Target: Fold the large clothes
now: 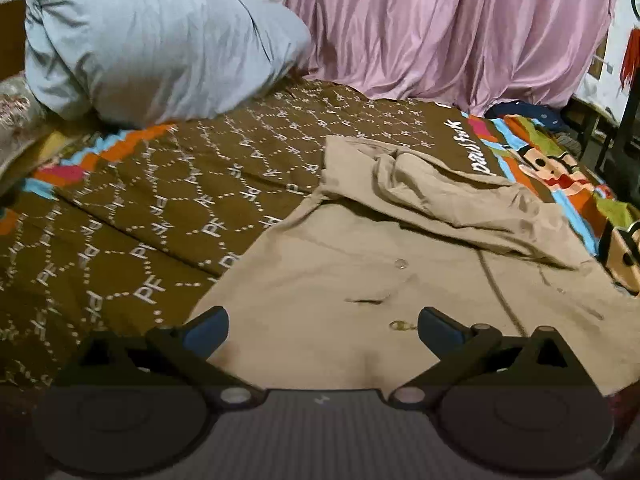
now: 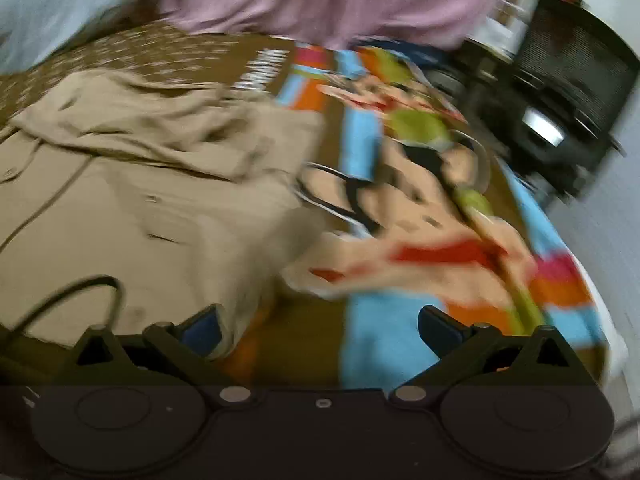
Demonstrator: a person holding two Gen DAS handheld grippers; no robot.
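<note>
Bedspread (image 1: 132, 216) lies bare to the left of the left tongs (image 1: 323, 326), up to a grey pillow (image 1: 152, 40). Both tongs gape wide and hold nothing. The tan coat (image 1: 360, 264) lies flat ahead of the left pair, a sleeve folded across it. Its right edge seems to end by the right tongs (image 2: 320, 326), though blur hides detail; open bedspread runs rightward.

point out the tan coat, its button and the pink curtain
tan coat (image 1: 340, 272), left wrist view, front panel
button (image 1: 399, 264), left wrist view, its face
pink curtain (image 1: 440, 28), left wrist view, middle folds
</note>
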